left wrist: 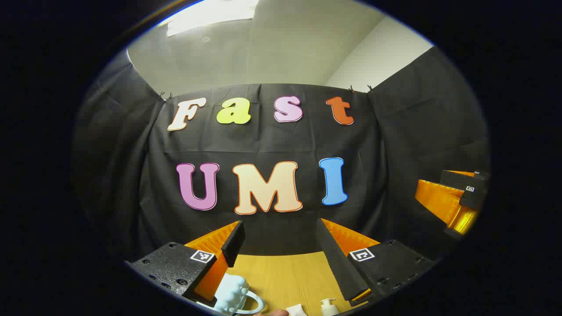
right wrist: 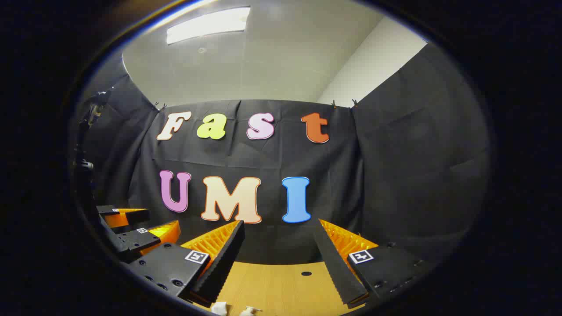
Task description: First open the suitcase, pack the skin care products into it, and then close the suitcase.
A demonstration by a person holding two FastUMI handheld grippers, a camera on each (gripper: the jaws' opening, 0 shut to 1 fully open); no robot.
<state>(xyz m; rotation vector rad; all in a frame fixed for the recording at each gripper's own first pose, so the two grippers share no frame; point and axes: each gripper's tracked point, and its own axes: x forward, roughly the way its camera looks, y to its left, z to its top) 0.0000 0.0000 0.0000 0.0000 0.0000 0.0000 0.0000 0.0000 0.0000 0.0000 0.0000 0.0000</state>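
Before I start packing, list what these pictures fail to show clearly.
- Light blue case, left gripper view: its left side sits behind the left gripper's finger and the bottom edge cuts it off, so its latch state is unclear.
- Pump bottle and white item, left gripper view: cut off by the bottom edge.
- Pump top, right gripper view: barely visible between the right gripper's open fingers.

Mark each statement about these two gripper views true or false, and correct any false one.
1. Both grippers, left gripper and right gripper, are open. True.
2. The left gripper clamps the pump bottle. False: the bottle stands free on the wooden table.
3. A pale blue case with a handle lies by the left gripper's finger. True.
4. The table is glass. False: it is wood.
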